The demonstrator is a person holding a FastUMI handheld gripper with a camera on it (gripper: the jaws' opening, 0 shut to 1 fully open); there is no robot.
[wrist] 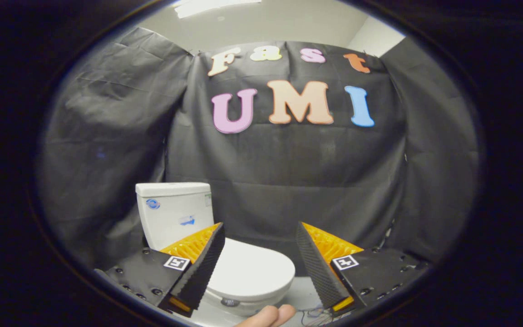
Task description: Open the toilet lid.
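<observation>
Gripper (259, 254) jaws wide open, holding nothing, aimed over the closed toilet lid (250, 270) ahead, probably to catch its front edge.

gripper (258, 261): two wedge-shaped fingers, spread apart
inner faces: ribbed
markers: a square tag is carried on each finger base
screws: dark mounts are dotted with them
fingertips (270, 316): bare

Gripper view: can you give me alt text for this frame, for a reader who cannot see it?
A white toilet with its lid closed sits ahead of the open gripper, whose fingers touch nothing. The tank rises behind against the black cloth wall, and fingertips of a hand show below the bowl.
</observation>
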